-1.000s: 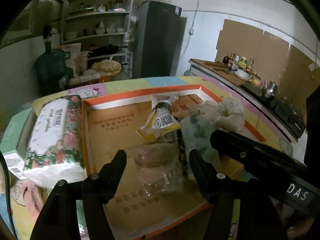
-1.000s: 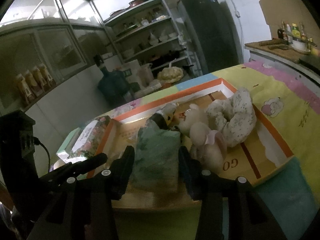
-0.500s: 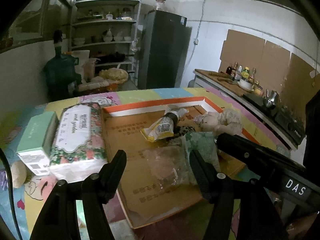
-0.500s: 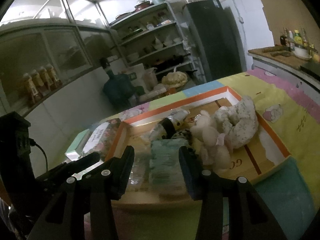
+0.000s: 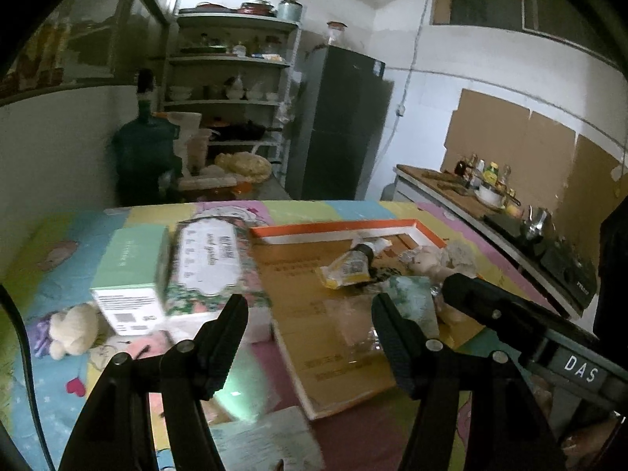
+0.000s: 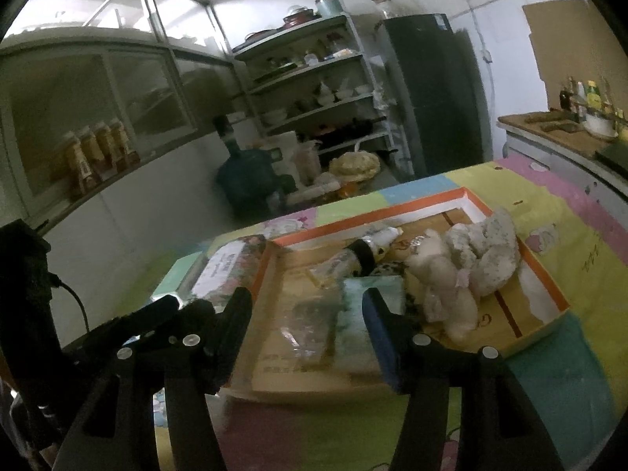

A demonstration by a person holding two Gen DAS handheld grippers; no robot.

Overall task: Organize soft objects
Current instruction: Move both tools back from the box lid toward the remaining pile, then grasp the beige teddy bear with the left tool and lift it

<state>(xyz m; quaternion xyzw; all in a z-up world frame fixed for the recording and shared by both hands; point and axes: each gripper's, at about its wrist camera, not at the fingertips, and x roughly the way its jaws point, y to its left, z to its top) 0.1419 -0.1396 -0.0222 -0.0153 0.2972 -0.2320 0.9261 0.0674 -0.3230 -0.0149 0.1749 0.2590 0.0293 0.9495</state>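
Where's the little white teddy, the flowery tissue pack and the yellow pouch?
small white plush bear [image 5: 72, 331], left wrist view, its belly.
floral soft tissue pack [image 5: 210, 261], left wrist view, white label.
yellow squeeze pouch [image 5: 349, 269], left wrist view, printed front.

Beside the cardboard tray [image 5: 349, 408]: tissue packs [image 5: 210, 263] 2 | plush toys [image 5: 72, 329] 1 | inside the cardboard tray: plush toys [image 6: 443, 271] 2 | pouches [image 5: 349, 269] 1

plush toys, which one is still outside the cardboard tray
The small cream plush toy lying on the colourful mat, left of the green box. The other plush toys are piled inside the tray.

Black two-finger tool [image 5: 310, 320] w/ silver screws, "DAS" label.
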